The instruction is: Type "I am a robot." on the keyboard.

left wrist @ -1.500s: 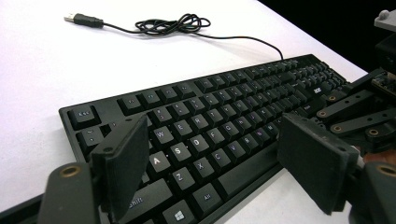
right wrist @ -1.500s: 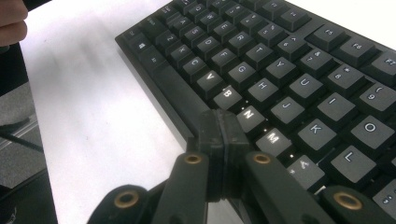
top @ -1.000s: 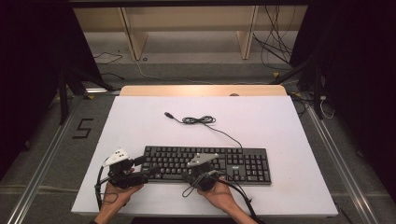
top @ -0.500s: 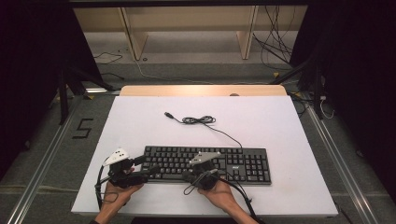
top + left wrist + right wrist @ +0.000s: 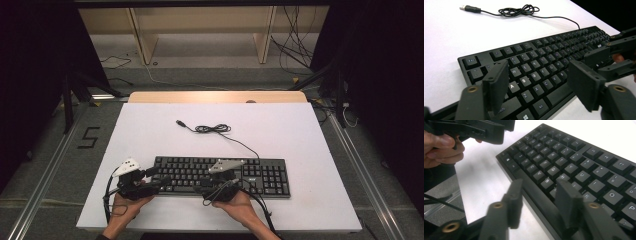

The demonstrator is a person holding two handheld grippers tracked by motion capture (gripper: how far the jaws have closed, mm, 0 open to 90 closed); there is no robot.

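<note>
A black keyboard (image 5: 222,176) lies flat on the white desk (image 5: 280,127), in the near half and somewhat toward the person's side, its long axis running left to right across the desk, parallel to the near edge. The number pad sits at the right end and the Esc key at the left end; the row with the space bar faces the person. Its cable (image 5: 215,129) leaves the far edge toward the right, runs back across the desk, gathers in a small loose coil and ends in a plug (image 5: 181,122) pointing to the far left, lying well apart from the keyboard. The left hand-held gripper (image 5: 155,180) is at the keyboard's left near corner, held in the left hand (image 5: 127,205); in the left gripper view its jaws stand wide apart over the left-hand letter keys, holding nothing. The right hand-held gripper (image 5: 207,189) is at the near edge about midway along the keyboard, held in the right hand (image 5: 240,207); in the right gripper view its jaws stand moderately apart, straddling the near edge by the bottom rows of keys, with nothing clamped between them. Whether either jaw touches the keyboard cannot be told. Both grippers point away from the person, angled inward toward each other.
</note>
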